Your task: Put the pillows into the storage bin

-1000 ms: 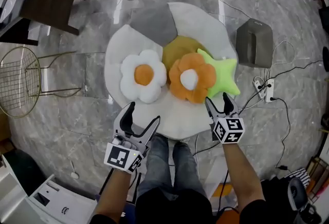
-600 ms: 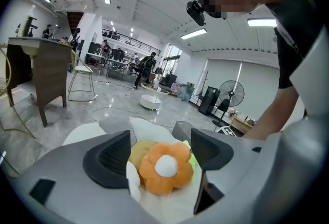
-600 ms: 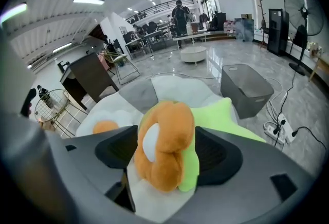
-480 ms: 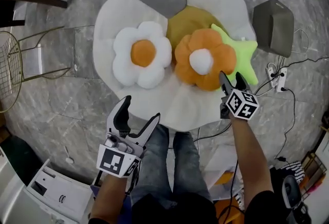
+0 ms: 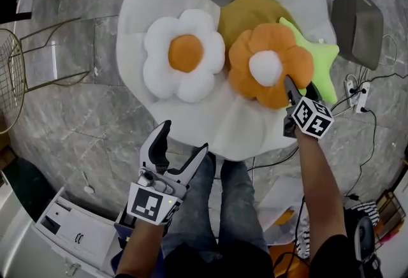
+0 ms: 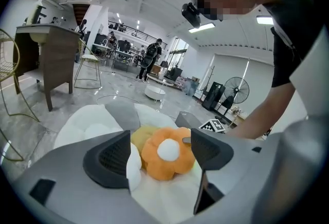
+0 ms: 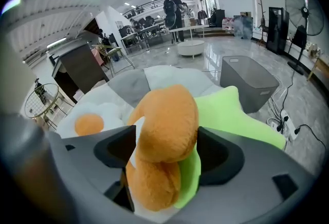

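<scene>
Pillows, four in all, are laid close together on one round rug (image 5: 210,125): white flower pillow (image 5: 185,57), orange flower pillow (image 5: 268,69), green star pillow (image 5: 320,61) and mustard pillow (image 5: 252,12). One grey storage bin (image 5: 358,28) is seen beside the rug. The right gripper (image 5: 299,85) is spread around an orange petal; the left gripper (image 5: 185,138) is held open and empty.

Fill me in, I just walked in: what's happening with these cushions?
A person holds a gripper in each hand. The right gripper is open, its fingers straddling a petal of the orange flower pillow, not lifted yet. The left gripper hangs open and empty. The white flower pillow and green star pillow lie on the mat; the grey bin stands beside it.
</scene>
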Available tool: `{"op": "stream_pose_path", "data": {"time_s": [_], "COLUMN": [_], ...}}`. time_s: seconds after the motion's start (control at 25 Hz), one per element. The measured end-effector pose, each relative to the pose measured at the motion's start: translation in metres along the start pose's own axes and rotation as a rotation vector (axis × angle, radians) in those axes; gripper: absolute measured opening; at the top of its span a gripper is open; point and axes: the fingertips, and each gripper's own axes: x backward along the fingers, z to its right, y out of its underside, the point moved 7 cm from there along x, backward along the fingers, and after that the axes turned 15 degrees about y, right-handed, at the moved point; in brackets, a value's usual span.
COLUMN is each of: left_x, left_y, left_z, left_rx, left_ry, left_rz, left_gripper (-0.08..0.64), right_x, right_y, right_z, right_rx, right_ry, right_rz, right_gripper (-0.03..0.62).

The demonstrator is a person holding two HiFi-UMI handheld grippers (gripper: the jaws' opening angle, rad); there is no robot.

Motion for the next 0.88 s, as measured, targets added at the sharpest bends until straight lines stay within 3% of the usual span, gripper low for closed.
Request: {"op": "stream_pose_path", "data": {"time_s": [0.16,0.2,0.28,0.48,0.64,0.88], "left_x": [-0.002,-0.003,-0.006,-0.013,-0.014,-0.007], "left_y": [0.006,0.006,0.006,-0.008,-0.023,-0.055], "left_z": [0.007,0.009,0.013,0.032,0.053,0.100], "left_rx": [0.008,0.008,0.010,0.002,-0.017,-0.048], "left_ry": [0.015,0.020,0.030,0.055,0.071,0.104], "left_rz": [-0.027,-0.030,-0.034,-0.034,-0.027,-0.033], "left_gripper": [0.367,0.367,0.367,0.367,0.367,0.365], "right_x": [-0.004,-0.002,0.006,0.051,0.105,0.208], "right_y": [0.001,0.000,0.000,0.001,0.001,-0.020], "right_z": [-0.004,-0.006,-0.012,-0.041,-0.052,-0.032], "right_rx": [-0.025,-0.033,-0.024,0.082,0.092,0.009], "right_ry": [0.012,0.010,-0.002,-0.068,-0.117,-0.188], "right_rz": [-0.030,-0.037,-0.043,0.028,0.074,0.140], "right_gripper": [0.348,0.269,0.208,0.116,0.098,0.095]}}
